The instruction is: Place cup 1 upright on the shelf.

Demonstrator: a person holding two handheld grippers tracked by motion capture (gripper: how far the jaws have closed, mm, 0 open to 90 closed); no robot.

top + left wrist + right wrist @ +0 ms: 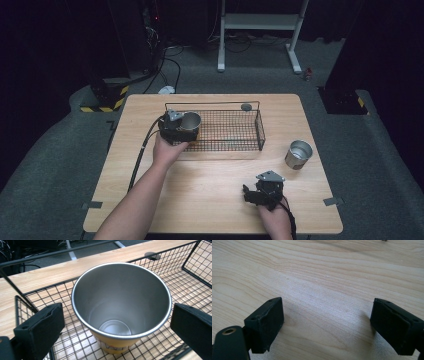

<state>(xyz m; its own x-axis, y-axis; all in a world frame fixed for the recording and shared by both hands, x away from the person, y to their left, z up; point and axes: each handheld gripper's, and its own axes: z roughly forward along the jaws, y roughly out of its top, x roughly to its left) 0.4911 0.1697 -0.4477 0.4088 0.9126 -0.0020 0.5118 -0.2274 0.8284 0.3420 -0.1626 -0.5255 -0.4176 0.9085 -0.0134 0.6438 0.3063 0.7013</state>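
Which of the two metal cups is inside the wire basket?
The cup at the basket's left end, between the left tool's open jaws. The other cup stands on the bare table, right of the basket.

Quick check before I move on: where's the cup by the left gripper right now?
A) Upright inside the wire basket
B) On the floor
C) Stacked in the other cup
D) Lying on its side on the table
A: the cup stands mouth-up on the mesh of the wire basket, between the open jaws of the left gripper.

A steel cup stands upright and empty at the left end of my wire basket. A second steel cup stands on the table, right of it.
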